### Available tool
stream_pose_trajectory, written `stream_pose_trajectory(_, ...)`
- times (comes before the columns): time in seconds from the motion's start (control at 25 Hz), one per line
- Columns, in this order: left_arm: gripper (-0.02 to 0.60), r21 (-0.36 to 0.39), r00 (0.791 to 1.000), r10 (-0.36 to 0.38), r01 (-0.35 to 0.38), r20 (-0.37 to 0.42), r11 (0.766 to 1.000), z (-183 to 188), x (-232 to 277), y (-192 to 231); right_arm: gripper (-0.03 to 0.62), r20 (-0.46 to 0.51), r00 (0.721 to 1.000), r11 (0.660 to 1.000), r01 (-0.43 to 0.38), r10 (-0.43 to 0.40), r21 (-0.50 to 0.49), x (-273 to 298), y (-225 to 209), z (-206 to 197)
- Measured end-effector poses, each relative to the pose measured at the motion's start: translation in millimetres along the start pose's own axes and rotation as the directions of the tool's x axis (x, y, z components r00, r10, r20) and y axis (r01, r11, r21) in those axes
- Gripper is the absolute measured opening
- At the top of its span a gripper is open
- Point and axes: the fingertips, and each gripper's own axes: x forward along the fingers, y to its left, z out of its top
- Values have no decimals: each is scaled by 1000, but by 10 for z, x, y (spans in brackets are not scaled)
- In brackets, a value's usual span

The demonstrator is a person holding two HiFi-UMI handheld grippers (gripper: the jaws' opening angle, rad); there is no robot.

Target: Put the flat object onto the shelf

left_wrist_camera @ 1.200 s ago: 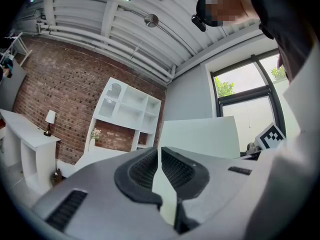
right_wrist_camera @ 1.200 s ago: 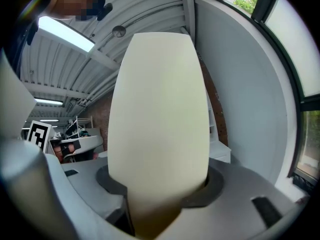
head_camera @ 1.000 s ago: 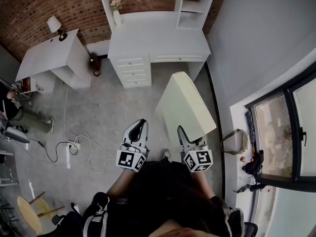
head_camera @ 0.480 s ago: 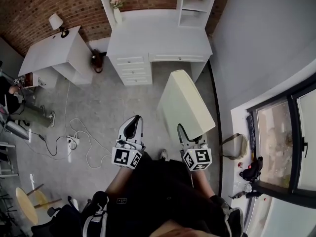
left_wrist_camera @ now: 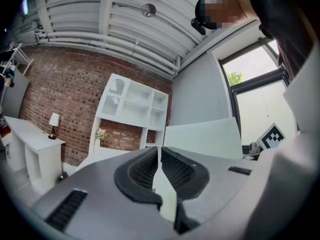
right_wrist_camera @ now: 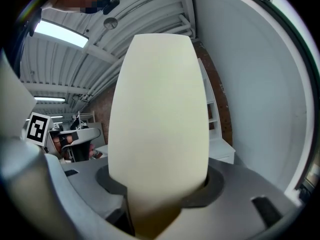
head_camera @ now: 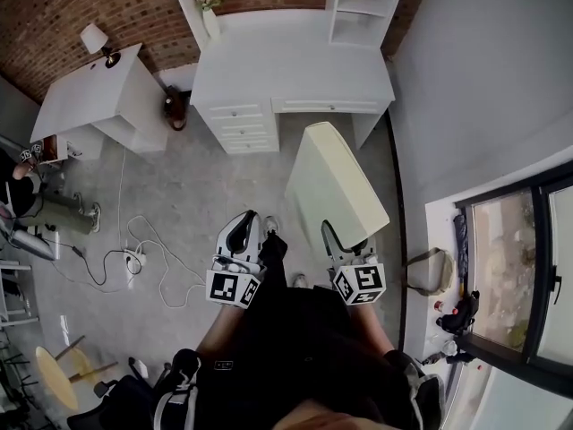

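The flat object [head_camera: 336, 186] is a long cream-white panel with rounded ends. It sticks forward and upward from my right gripper [head_camera: 335, 240], which is shut on its near end. In the right gripper view the panel [right_wrist_camera: 160, 104] fills the middle and hides what lies ahead of the right gripper [right_wrist_camera: 159, 186]. My left gripper [head_camera: 245, 229] hangs beside it, shut, with nothing between its ribbed pads [left_wrist_camera: 175, 168]. The white shelf unit [head_camera: 356, 7] stands on a white desk [head_camera: 295, 65] ahead, also in the left gripper view as open cubbies [left_wrist_camera: 135, 106].
A small white side table [head_camera: 89, 101] with a lamp [head_camera: 95, 39] stands at the left. Cables and a power strip [head_camera: 132, 263] lie on the grey floor. A vase of flowers [head_camera: 209, 12] sits on the desk. A grey wall and window [head_camera: 515, 267] close the right side.
The desk and shelf have shifted slightly in the head view as the person steps forward; a dark leg and shoe now show between the grippers. The panel stays held in the right gripper.
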Motion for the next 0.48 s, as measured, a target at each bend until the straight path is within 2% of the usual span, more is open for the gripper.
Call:
stream_pose_trajectory(0.24, 29, -25, 999, -31, 32, 26, 999, 47, 853, 691, 270, -2, 1000, 999, 27, -27, -25, 909, -145, 259)
stream_pose_trajectory(0.48, 28, -4, 996, -80, 80, 44, 997, 281, 1680, 1305, 270, 10, 998, 997, 57, -57, -58, 1853, -253, 679)
